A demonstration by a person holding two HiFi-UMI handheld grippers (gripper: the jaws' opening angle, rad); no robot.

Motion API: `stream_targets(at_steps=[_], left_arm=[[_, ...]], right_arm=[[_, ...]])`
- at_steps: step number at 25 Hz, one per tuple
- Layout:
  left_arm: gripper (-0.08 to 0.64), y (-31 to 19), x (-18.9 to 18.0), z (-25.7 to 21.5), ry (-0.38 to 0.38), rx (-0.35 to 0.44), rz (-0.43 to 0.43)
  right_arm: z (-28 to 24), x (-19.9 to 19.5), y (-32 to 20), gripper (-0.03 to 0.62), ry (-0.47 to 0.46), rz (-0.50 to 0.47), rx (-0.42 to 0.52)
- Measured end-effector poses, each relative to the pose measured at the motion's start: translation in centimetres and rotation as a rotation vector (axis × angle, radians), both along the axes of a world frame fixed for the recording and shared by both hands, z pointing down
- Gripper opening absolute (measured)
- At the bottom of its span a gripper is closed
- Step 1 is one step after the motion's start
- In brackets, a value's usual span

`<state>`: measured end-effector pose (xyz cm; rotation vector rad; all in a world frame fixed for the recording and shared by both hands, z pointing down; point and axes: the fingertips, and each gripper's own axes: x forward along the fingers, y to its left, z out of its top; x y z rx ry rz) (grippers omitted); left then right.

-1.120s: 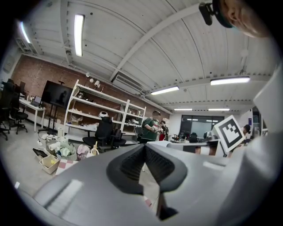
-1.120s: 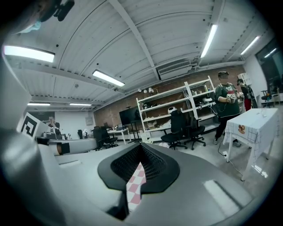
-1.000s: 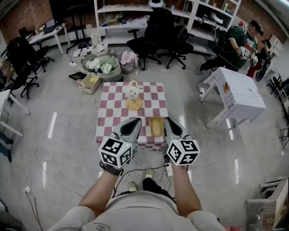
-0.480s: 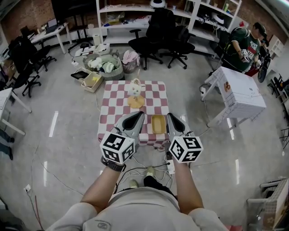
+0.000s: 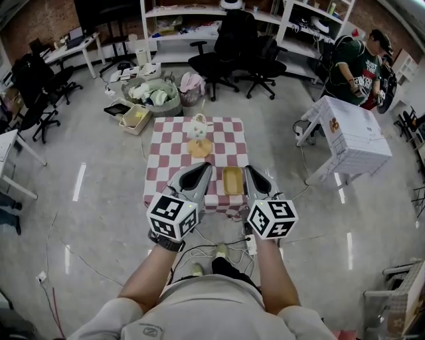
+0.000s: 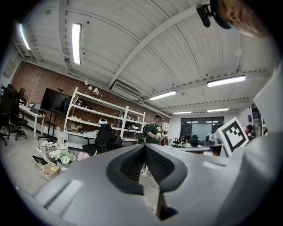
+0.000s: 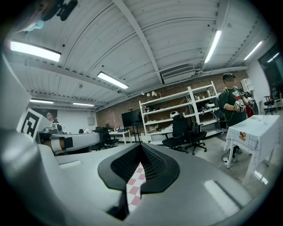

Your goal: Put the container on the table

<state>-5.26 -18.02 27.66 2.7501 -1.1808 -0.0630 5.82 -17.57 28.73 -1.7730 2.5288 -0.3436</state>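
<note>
Where the head view looks down, I record a grey floor (image 5: pixel 93 219) with shelves (image 5: pixel 179 16) along the far wall and a small table (image 5: pixel 166 156) in a red-and-white checked cloth at the middle. Left gripper (image 5: pixel 202 168) and right gripper (image 5: pixel 251 170) are held side by side at the table's near edge, each with its marker cube toward me. In the left gripper view, the left gripper (image 6: pixel 144 148) has its jaws brought together at the tips with nothing between them. The right gripper (image 7: pixel 140 148) reads the same in its own view: tips meeting and empty, with only checked cloth showing through the slit lower down. A yellow container (image 5: pixel 232 180) lies on the table near that edge, between the two grippers and held by neither. Farther back on the cloth a white pot (image 5: pixel 196 130) stands just behind a tan mat (image 5: pixel 198 150).
</note>
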Motion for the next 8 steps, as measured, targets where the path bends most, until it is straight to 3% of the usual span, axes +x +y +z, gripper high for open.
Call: stream_targets(at_steps=[8], left_arm=[[0.006,-0.22,0.15,0.15,0.000,0.000,0.004]], right_arm=[[0.24,-0.18,-0.17,0.009,0.008,-0.004,-0.001]])
